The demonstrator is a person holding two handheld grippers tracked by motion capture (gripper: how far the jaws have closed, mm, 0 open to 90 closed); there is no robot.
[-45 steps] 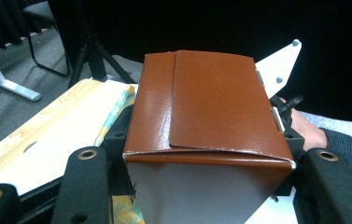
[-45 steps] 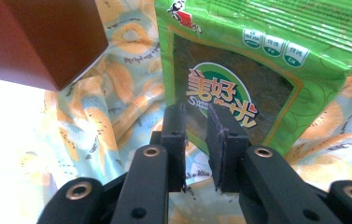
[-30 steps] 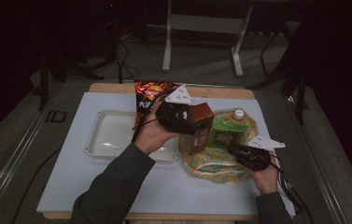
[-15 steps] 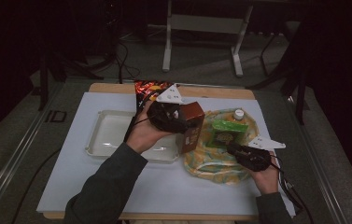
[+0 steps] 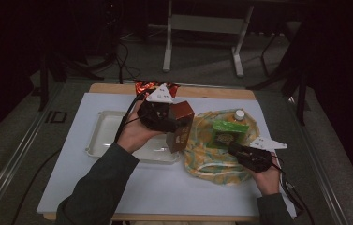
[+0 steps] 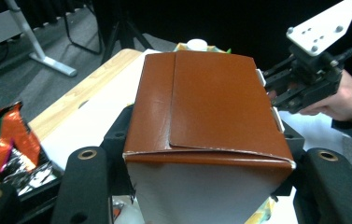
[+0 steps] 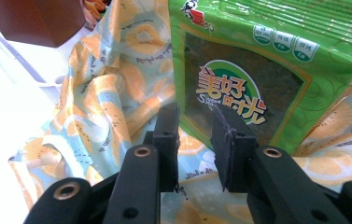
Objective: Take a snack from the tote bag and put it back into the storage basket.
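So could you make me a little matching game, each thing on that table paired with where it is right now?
Things:
1. brown carton
2. green packet
3. red snack bag
4. clear tray

Places:
A. far edge of the table
B. on the fruit-print bag
C. between the left gripper jaws
D. on the white mat, left side

Pairs: 1-C, 2-B, 3-A, 4-D

Carton (image 5: 180, 125) stands between tray (image 5: 100, 136) and bag (image 5: 211, 154) holding packet (image 5: 229, 132).
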